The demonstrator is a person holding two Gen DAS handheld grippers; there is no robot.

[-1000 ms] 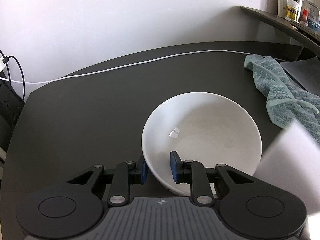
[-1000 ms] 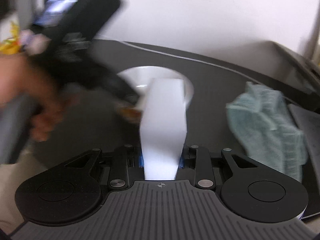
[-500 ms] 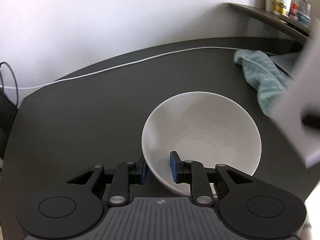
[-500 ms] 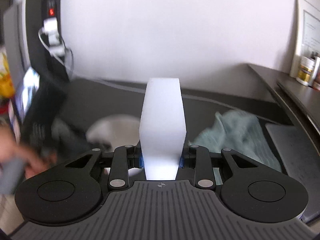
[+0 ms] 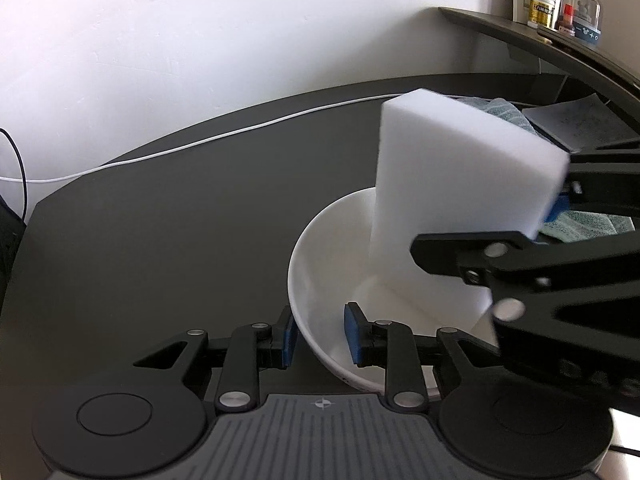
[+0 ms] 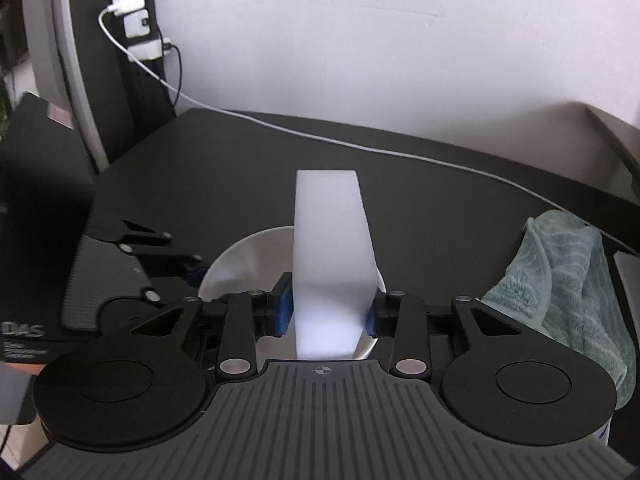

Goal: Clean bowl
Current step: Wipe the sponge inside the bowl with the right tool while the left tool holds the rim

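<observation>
Right gripper clamped on a white sponge block, long axis running forward and up the frame centre, far end over the white bowl lower centre. Left gripper pinching the bowl's near rim, 1 blue pad inside and 1 outside (bowl on the dark table, lower right of centre), so likely only a short downward push left before sponge meets the inner wall. Left view alone shows the sponge's lower end down inside the bowl, contact unclear; right view alone shows the teal towel at right.
</observation>
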